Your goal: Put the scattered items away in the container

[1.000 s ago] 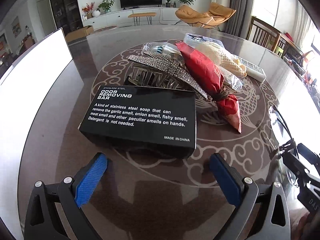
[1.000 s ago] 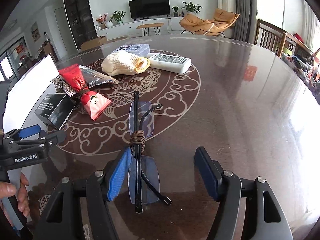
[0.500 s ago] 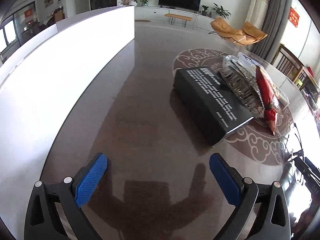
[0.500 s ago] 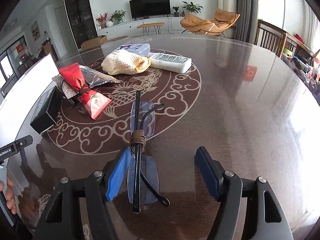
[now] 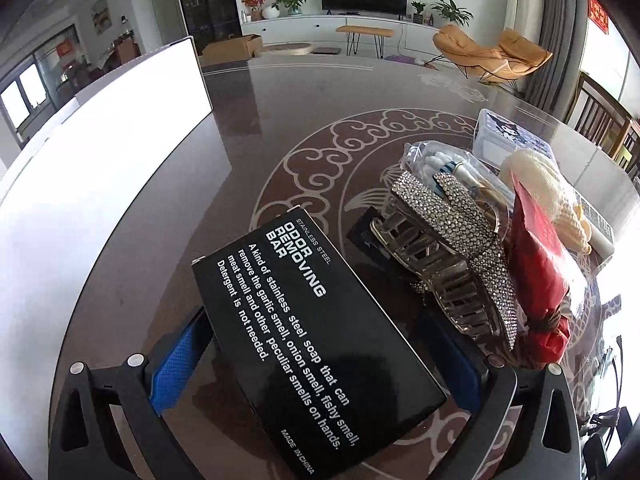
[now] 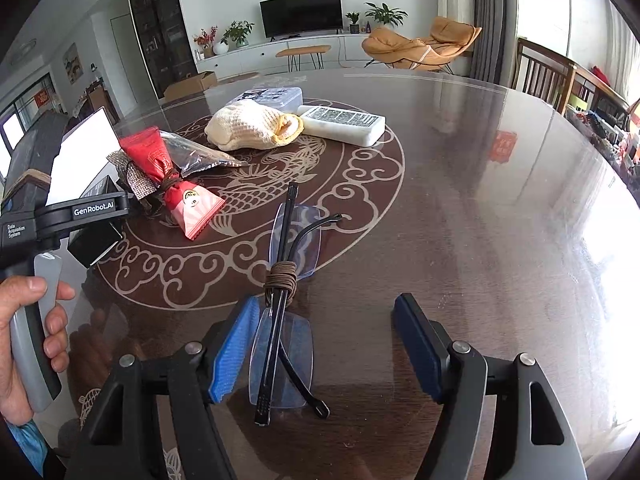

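A black box labelled "odor removing bar" (image 5: 304, 344) lies between the open fingers of my left gripper (image 5: 320, 364); whether the blue pads (image 5: 176, 368) touch it I cannot tell. It also shows in the right wrist view (image 6: 94, 238), where it looks raised off the table. Beside it lie a rhinestone hair claw (image 5: 452, 256), a red packet (image 5: 536, 256) and a white container wall (image 5: 92, 184) at the left. My right gripper (image 6: 324, 348) is open over folded glasses (image 6: 282, 308) bound with a brown band.
A bag of swabs (image 5: 444, 164), a cream cloth (image 6: 252, 126), a white remote (image 6: 344, 124) and a clear printed box (image 6: 268, 96) lie farther back on the dark round table (image 6: 480, 200). Chairs stand beyond its right edge.
My left gripper swung away toward the white container, then came back and closed in around the black box, which now sits between its fingers. The right gripper and the glasses have not moved.
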`<state>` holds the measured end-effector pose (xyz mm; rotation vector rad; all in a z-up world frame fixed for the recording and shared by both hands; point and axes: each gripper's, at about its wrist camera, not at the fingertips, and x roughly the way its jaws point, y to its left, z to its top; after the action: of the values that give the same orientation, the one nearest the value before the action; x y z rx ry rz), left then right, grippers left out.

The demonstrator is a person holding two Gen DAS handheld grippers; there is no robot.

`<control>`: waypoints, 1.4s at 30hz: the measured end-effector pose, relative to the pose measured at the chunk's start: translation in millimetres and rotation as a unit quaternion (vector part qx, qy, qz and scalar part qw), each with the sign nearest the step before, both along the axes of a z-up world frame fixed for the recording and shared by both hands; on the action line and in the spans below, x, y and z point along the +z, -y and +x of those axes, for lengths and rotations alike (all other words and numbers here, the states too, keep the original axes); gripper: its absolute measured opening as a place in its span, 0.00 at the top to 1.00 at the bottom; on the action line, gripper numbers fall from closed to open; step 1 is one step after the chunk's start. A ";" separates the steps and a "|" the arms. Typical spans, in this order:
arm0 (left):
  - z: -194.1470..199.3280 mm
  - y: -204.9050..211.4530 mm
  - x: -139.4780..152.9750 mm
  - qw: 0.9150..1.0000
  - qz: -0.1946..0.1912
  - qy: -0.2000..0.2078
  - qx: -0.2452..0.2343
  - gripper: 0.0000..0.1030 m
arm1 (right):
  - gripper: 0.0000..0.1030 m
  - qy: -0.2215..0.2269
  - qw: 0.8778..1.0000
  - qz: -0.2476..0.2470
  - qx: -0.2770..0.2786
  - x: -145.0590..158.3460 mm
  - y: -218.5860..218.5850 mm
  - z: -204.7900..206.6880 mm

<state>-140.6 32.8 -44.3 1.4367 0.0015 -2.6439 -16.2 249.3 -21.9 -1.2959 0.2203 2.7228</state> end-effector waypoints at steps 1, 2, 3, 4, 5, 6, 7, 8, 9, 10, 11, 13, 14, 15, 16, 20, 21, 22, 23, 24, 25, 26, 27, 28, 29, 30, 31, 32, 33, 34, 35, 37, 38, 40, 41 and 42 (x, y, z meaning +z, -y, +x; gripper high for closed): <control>1.9 5.1 -0.5 1.000 0.008 -0.001 0.002 0.00 | 0.31 0.000 1.000 -0.001 0.000 0.1 0.1 -0.1; 6.5 14.1 -1.2 0.999 0.034 -0.007 0.000 0.04 | 0.31 -0.001 1.000 -0.003 0.000 0.1 0.0 -0.1; 11.6 20.5 1.7 0.999 0.041 -0.025 -0.004 0.15 | 0.31 -0.002 1.000 -0.005 0.000 0.2 -0.3 0.1; 14.9 24.1 2.2 0.999 0.036 -0.031 -0.011 0.29 | 0.31 -0.003 1.000 -0.007 0.000 0.1 -0.7 0.2; 19.8 26.8 2.4 0.999 0.029 -0.033 -0.023 0.33 | 0.31 -0.004 1.000 -0.009 0.000 0.1 -1.1 0.4; 25.6 30.9 3.1 0.998 0.031 -0.039 -0.040 0.39 | 0.31 -0.005 1.000 -0.011 0.000 0.1 -1.6 0.6; 31.2 34.9 3.6 0.997 0.035 -0.041 -0.056 0.42 | 0.31 -0.005 1.000 -0.013 0.000 0.2 -1.8 0.8; 37.1 38.7 4.1 0.996 0.039 -0.042 -0.074 0.42 | 0.31 -0.006 1.000 -0.014 0.000 0.2 -1.9 0.9; 44.8 41.6 4.6 0.994 0.044 -0.042 -0.095 0.43 | 0.30 -0.007 1.000 -0.017 0.001 0.3 -2.6 1.0; 52.9 42.8 4.6 0.991 0.044 -0.041 -0.117 0.43 | 0.29 -0.010 1.000 -0.026 0.006 0.7 -3.6 1.5; 62.3 41.8 4.9 0.989 0.039 -0.038 -0.139 0.43 | 0.30 -0.011 0.999 -0.029 0.019 0.9 -3.5 1.5; 78.7 40.5 5.5 0.983 0.035 -0.033 -0.179 0.43 | 0.30 -0.002 0.999 -0.003 0.046 0.0 2.0 1.6; 87.0 38.6 6.4 0.980 0.031 -0.030 -0.195 0.43 | 0.30 0.002 0.998 0.007 0.059 -0.6 4.1 3.1; 92.6 34.8 7.6 0.978 0.026 -0.029 -0.205 0.43 | 0.30 0.003 0.998 0.011 0.068 -1.0 4.9 4.8; 97.5 33.1 8.6 0.978 0.019 -0.028 -0.206 0.42 | 0.30 0.004 0.997 0.013 0.075 -1.2 4.9 6.2; 96.0 26.8 5.9 0.985 0.000 -0.028 -0.169 0.12 | 0.30 0.011 0.996 0.036 0.078 -3.5 7.4 2.7; 93.8 26.4 5.0 0.987 -0.007 -0.026 -0.159 0.02 | 0.28 0.013 0.996 0.045 0.075 -3.8 9.2 0.4; 90.1 26.8 4.2 0.988 -0.009 -0.024 -0.152 0.01 | 0.26 0.014 0.996 0.041 0.072 -4.3 8.5 -2.0; 87.2 28.2 3.1 0.989 -0.004 -0.020 -0.149 0.00 | 0.26 0.015 0.997 0.041 0.068 -4.7 7.7 -4.3; 86.0 31.6 1.9 0.989 0.008 -0.015 -0.146 0.00 | 0.24 0.016 0.997 0.041 0.066 -5.0 7.0 -6.5; 82.8 35.9 -0.2 0.989 0.026 -0.007 -0.144 0.00 | 0.23 0.017 0.997 0.040 0.063 -5.3 6.1 -8.3; 81.8 38.0 -0.5 0.989 0.030 -0.006 -0.145 0.00 | 0.22 0.017 0.997 0.040 0.060 -5.7 5.9 -10.0; 81.9 37.8 -0.1 0.989 0.029 -0.006 -0.145 0.00 | 0.20 0.018 0.997 0.040 0.058 -6.0 5.6 -11.5; 82.2 37.9 0.1 0.989 0.029 -0.007 -0.145 0.00 | 0.19 0.019 0.997 0.040 0.056 -6.1 5.7 -12.7; 82.2 37.9 0.4 0.989 0.029 -0.007 -0.144 0.00 | 0.18 0.020 0.997 0.040 0.056 -6.1 6.0 -13.7; 82.3 38.1 1.0 0.989 0.028 -0.008 -0.144 0.00 | 0.17 0.020 0.997 0.039 0.056 -6.1 6.0 -14.1; 81.5 38.3 1.0 0.989 0.028 -0.008 -0.144 0.00 | 0.17 0.020 0.997 0.039 0.057 -6.0 5.8 -14.2; 81.3 38.3 1.1 0.989 0.028 -0.009 -0.144 0.00 | 0.17 0.020 0.997 0.039 0.057 -6.0 5.7 -14.0; 81.3 38.3 1.2 0.989 0.029 -0.009 -0.144 0.00 | 0.17 0.020 0.997 0.039 0.057 -6.0 5.6 -14.1; 81.2 38.1 1.2 0.989 0.029 -0.009 -0.143 0.00 | 0.17 0.020 0.997 0.039 0.057 -6.1 5.7 -14.0; 81.3 38.0 0.9 0.989 0.029 -0.009 -0.144 0.00 | 0.17 0.020 0.997 0.039 0.057 -6.0 5.7 -14.1; 81.2 38.0 1.0 0.989 0.029 -0.009 -0.144 0.00 | 0.17 0.020 0.997 0.039 0.057 -6.1 5.6 -14.2; 81.2 38.0 0.5 0.989 0.029 -0.009 -0.144 0.00 | 0.17 0.020 0.997 0.039 0.057 -6.2 5.6 -14.1; 81.1 38.0 0.5 0.989 0.029 -0.009 -0.143 0.00 | 0.17 0.020 0.997 0.039 0.057 -6.2 5.7 -14.1; 81.1 38.0 0.0 0.989 0.029 -0.009 -0.143 0.00 | 0.17 0.020 0.997 0.039 0.057 -6.2 5.7 -14.1; 81.1 37.9 -0.2 0.989 0.029 -0.009 -0.143 0.00 | 0.17 0.020 0.997 0.039 0.057 -6.2 5.7 -14.1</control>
<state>-59.5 -5.2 -44.5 1.5340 -0.1385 -2.9069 -30.3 243.6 -28.1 -1.3798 0.0377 2.7638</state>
